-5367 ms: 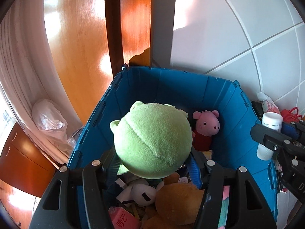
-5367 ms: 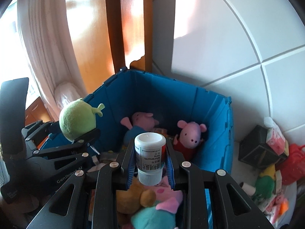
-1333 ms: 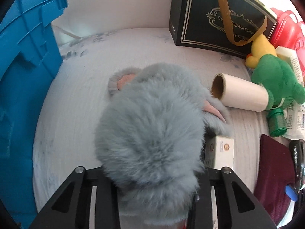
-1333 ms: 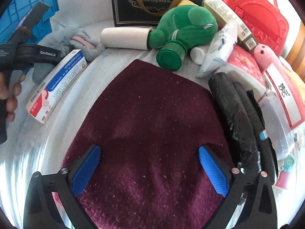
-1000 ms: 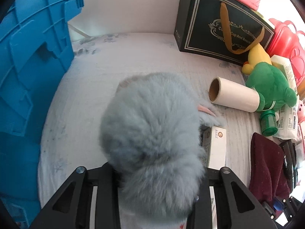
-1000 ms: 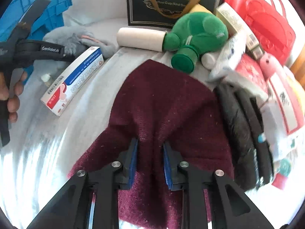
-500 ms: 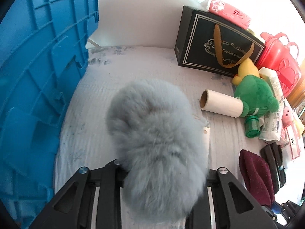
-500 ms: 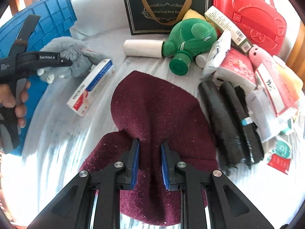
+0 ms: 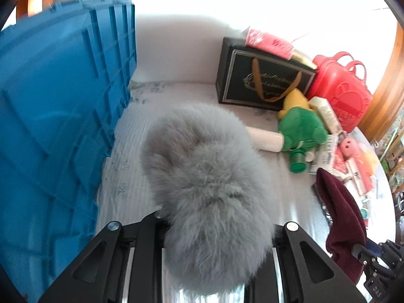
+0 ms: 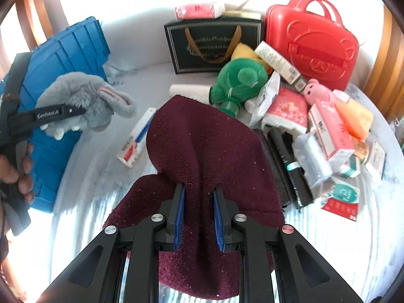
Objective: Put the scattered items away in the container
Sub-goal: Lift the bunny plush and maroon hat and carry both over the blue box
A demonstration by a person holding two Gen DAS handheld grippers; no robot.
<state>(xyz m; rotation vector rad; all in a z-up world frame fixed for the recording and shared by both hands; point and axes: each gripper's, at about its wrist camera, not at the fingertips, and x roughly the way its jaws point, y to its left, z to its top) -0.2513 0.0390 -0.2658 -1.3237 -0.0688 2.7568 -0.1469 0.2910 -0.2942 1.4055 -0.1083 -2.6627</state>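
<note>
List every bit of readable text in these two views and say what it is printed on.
"GenRobot.AI": side of the left tool.
"...Cup And S...": partly readable on the black gift bag.
"DAS": right tool body, lower corner of the left view.
Toothpaste box, pink packets, barcode box: too small or blurred.

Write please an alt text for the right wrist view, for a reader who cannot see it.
The right gripper is shut on a dark red knitted cloth above a white surface. Left, the left gripper holds a grey plush rabbit beside the blue crate; toys, boxes and a red case lie behind.
</note>
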